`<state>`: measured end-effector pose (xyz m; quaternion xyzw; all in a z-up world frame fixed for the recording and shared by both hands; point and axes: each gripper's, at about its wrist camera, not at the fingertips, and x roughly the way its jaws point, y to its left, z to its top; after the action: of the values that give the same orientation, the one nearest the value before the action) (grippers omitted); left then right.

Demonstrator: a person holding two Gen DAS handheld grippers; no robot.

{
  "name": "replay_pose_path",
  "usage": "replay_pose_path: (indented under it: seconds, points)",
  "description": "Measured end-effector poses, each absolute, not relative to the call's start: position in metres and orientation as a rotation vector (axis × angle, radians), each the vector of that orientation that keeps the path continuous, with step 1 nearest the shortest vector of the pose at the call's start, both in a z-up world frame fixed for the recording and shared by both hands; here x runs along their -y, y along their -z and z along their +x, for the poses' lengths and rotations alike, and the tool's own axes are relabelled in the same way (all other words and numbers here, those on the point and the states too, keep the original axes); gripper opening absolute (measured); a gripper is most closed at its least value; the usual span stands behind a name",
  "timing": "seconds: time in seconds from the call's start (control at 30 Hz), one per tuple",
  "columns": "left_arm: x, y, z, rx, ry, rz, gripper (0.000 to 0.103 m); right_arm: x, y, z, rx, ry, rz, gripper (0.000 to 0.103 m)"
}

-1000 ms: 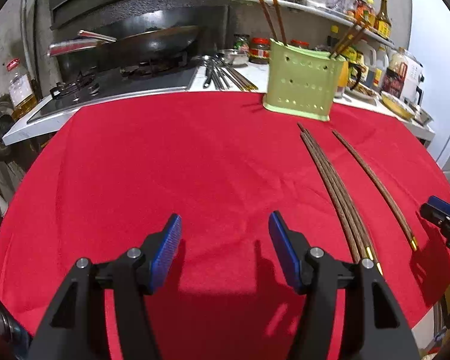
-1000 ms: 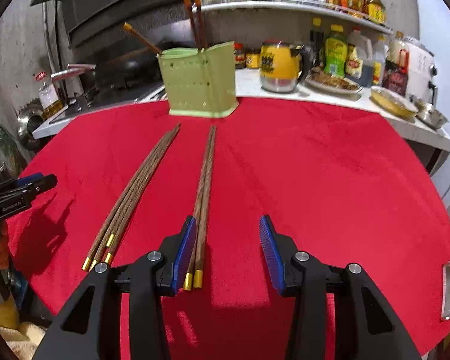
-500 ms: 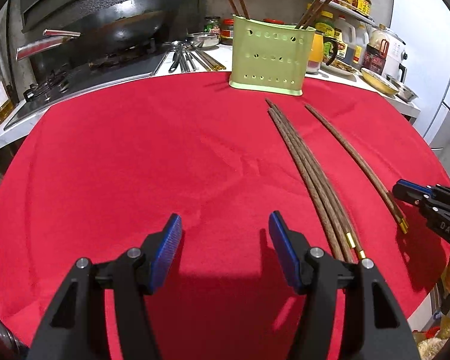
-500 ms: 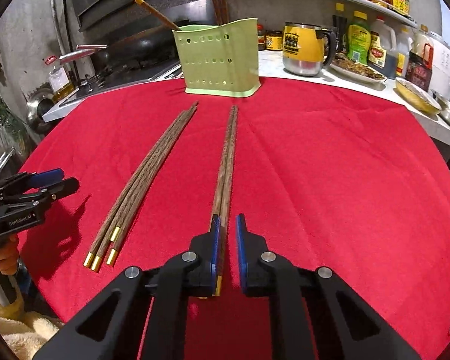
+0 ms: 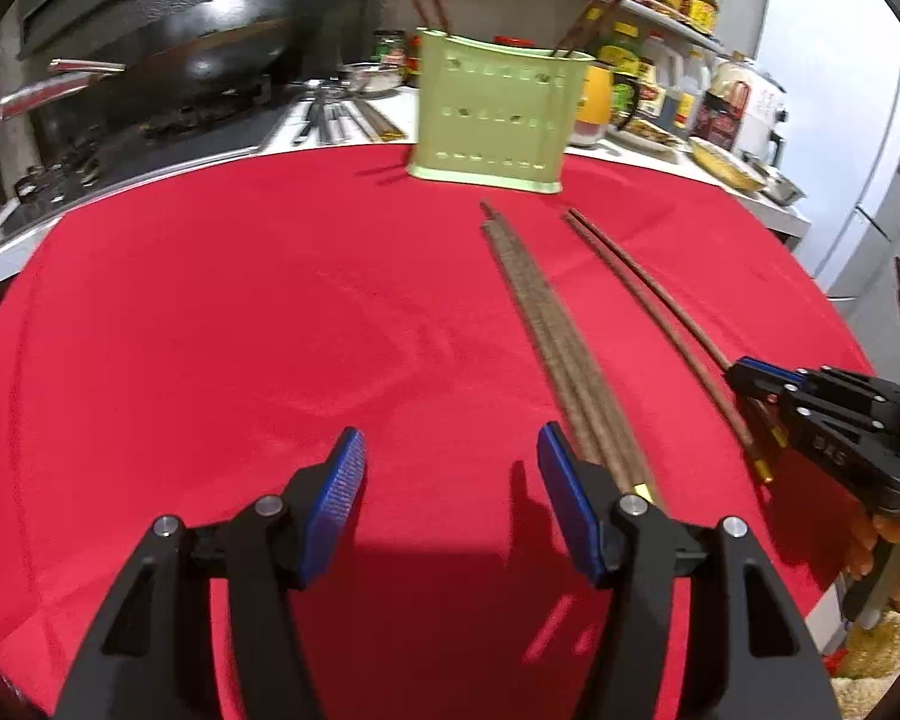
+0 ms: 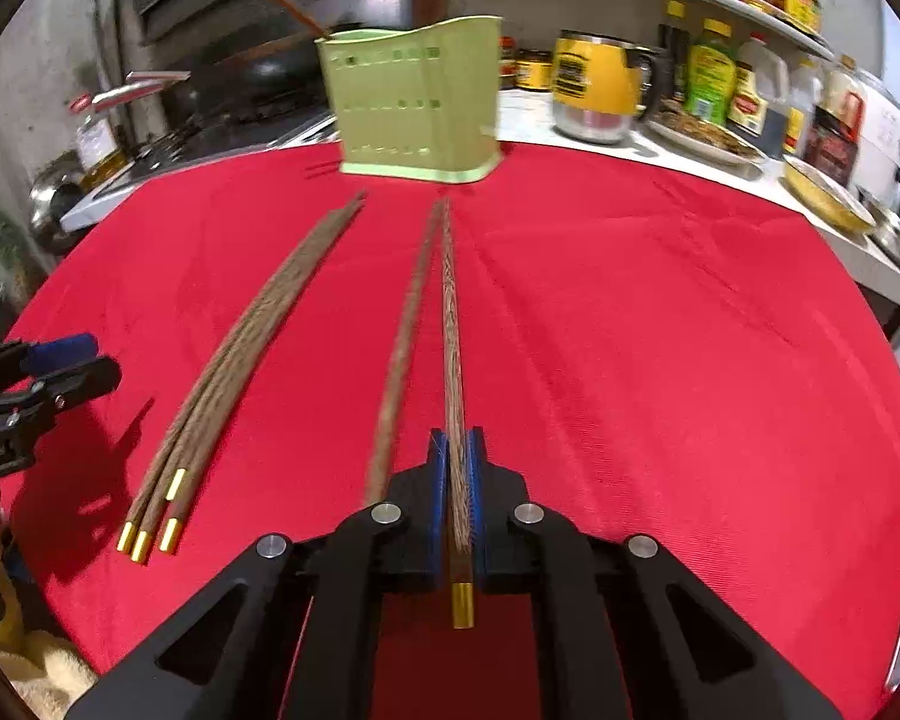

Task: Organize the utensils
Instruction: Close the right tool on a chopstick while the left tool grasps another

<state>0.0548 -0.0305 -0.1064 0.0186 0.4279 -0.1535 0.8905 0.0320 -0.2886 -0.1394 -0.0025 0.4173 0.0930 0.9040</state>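
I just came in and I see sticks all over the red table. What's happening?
A person is tidying chopsticks with a gripper in each hand. The right gripper has shut on one chopstick; its partner chopstick lies just beside it, outside the fingers. The left gripper is closing slightly over bare red tablecloth, with nothing between its fingers, next to a bundle of chopsticks. The green utensil holder at the back already holds some chopsticks.

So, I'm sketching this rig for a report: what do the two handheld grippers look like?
Both match. The left gripper and right gripper have matte black angular frames with triangular cut-outs, silver round pivot bolts, and flat blue ribbed pads on the fingers. In the left wrist view, the right gripper's side carries small pale lettering, too blurred to read. No cables or sleeves show.
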Motion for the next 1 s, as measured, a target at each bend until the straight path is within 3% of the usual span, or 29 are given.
replay_pose_path:
  seconds: [0.13, 0.5, 0.6, 0.7, 1.0]
  points:
    - [0.048, 0.112, 0.059, -0.913, 0.379, 0.039, 0.041, 0.305, 0.140, 0.028, -0.857, -0.128, 0.023, 0.007]
    - [0.078, 0.121, 0.063, -0.940, 0.412, 0.104, 0.019, 0.317, 0.141, 0.017, -0.850, -0.098, 0.042, 0.007]
    - [0.086, 0.121, 0.058, -0.924, 0.397, 0.166, 0.018, 0.313, 0.141, 0.017, -0.846, -0.105, 0.031, 0.007]
    - [0.088, 0.122, 0.058, -0.918, 0.330, 0.236, 0.008, 0.309, 0.141, 0.017, -0.840, -0.102, 0.013, 0.007]
    - [0.031, 0.122, 0.073, -0.904, 0.092, 0.214, 0.007, 0.310, 0.142, 0.016, -0.824, -0.037, 0.036, 0.007]
